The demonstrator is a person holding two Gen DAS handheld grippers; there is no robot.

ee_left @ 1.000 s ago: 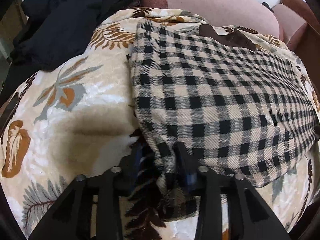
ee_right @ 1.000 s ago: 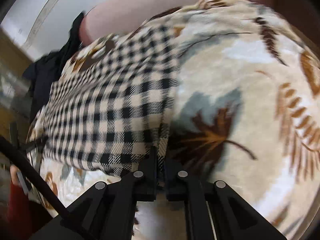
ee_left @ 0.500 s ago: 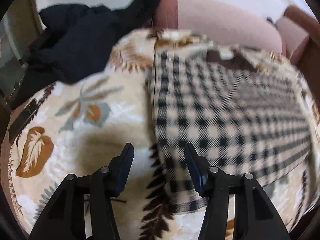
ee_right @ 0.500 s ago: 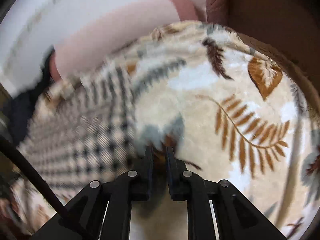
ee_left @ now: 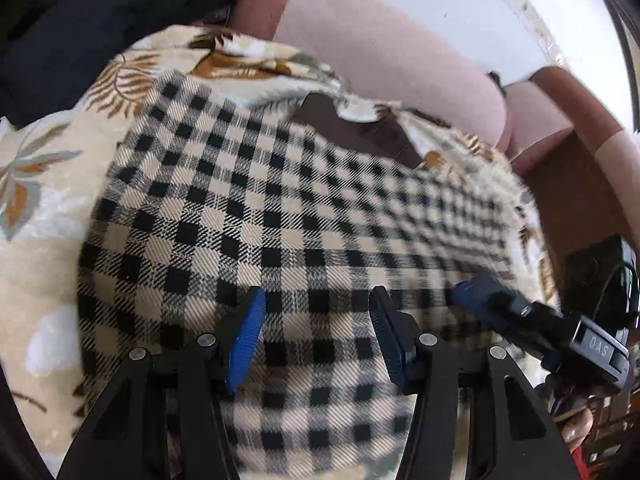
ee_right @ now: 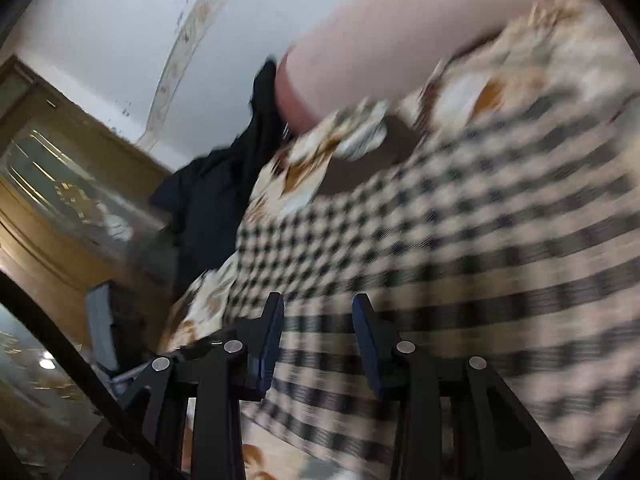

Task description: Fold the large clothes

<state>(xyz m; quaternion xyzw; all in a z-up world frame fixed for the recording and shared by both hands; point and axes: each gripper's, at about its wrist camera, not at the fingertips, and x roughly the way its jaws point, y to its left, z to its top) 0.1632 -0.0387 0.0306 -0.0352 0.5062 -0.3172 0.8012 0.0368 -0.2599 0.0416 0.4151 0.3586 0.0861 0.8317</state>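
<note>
Both grippers now released from the checked garment (ee_left: 280, 200), left gripper (ee_left: 316, 336) half open and empty, right gripper (ee_right: 318, 344) just parted, holding nothing

Black clothes (ee_left: 68, 28) and pink cushion (ee_left: 392, 64) border the blanket's (ee_left: 44, 216) far edge.

A home — pink sofa (ee_left: 384, 52), leaf-print blanket (ee_left: 44, 184)
</note>
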